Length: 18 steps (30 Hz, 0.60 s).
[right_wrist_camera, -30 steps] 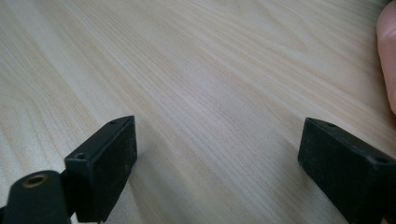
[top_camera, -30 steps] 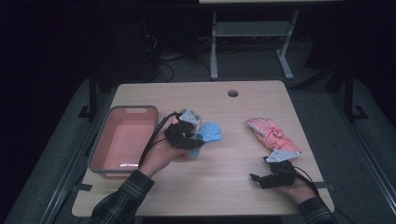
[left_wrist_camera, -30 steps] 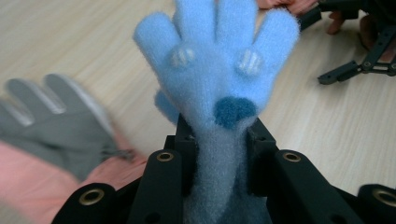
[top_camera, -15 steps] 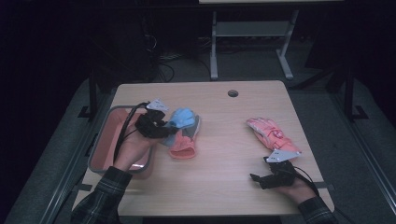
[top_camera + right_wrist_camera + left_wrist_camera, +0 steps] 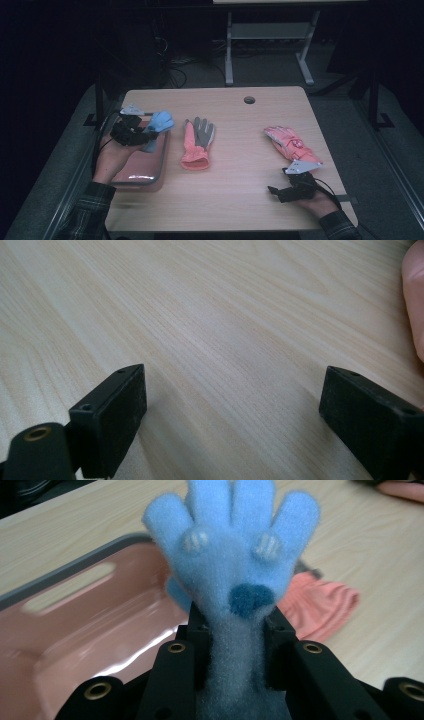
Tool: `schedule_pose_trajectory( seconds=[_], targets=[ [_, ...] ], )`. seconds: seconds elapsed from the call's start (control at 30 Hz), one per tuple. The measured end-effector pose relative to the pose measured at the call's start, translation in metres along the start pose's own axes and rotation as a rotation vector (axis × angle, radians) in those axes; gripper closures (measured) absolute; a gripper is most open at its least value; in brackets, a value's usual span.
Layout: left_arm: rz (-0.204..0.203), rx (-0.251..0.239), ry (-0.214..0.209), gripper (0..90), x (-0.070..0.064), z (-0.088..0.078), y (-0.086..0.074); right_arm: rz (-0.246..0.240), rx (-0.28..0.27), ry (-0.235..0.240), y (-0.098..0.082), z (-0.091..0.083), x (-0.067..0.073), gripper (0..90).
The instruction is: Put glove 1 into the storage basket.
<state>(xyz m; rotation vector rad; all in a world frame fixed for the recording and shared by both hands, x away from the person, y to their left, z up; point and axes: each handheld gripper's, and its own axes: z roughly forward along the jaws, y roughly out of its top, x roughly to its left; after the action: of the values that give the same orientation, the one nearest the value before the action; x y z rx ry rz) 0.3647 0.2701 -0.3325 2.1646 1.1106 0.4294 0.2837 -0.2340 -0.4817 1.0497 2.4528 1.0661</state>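
My left gripper [image 5: 145, 132] is shut on a fuzzy blue glove [image 5: 159, 122] and holds it over the right rim of the pink tray [image 5: 145, 172]. In the left gripper view the blue glove [image 5: 235, 565] stands up between the jaws, fingers spread, with the pink tray [image 5: 75, 630] below. A salmon and grey glove [image 5: 196, 141] lies flat on the table to the right of the tray. Another pink glove [image 5: 290, 142] lies at the right. My right gripper [image 5: 274, 191] rests low on the table near the front right, open, and its view shows bare wood between the jaws [image 5: 230, 410].
The wooden table [image 5: 235, 200] has a round cable hole [image 5: 249, 99] near its far edge. A table frame [image 5: 265, 45] and cables stand on the dark floor beyond. The tray sits at the table's left edge.
My left gripper carried the blue glove leftward from the middle of the table to over the tray. The salmon and grey glove dropped off and now lies flat. The right gripper stayed put.
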Motion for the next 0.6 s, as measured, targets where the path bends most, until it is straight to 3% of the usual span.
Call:
schedule_pose_trajectory(
  seconds=[0.17, 0.37, 0.6],
  targets=[
    [-0.033, 0.056, 0.062, 71.7, 0.021, 0.009, -0.018, 0.001, 0.000, 0.000, 0.000, 0.000, 0.000, 11.0],
    [-0.071, 0.122, 0.073, 71.1, 0.034, 0.032, -0.032, 0.000, 0.000, 0.000, 0.000, 0.000, 0.000, 11.1],
    [-0.088, 0.173, 0.080, 70.1, 0.043, 0.053, -0.036, 0.000, 0.000, 0.000, 0.000, 0.000, 0.000, 11.0]
  ],
)
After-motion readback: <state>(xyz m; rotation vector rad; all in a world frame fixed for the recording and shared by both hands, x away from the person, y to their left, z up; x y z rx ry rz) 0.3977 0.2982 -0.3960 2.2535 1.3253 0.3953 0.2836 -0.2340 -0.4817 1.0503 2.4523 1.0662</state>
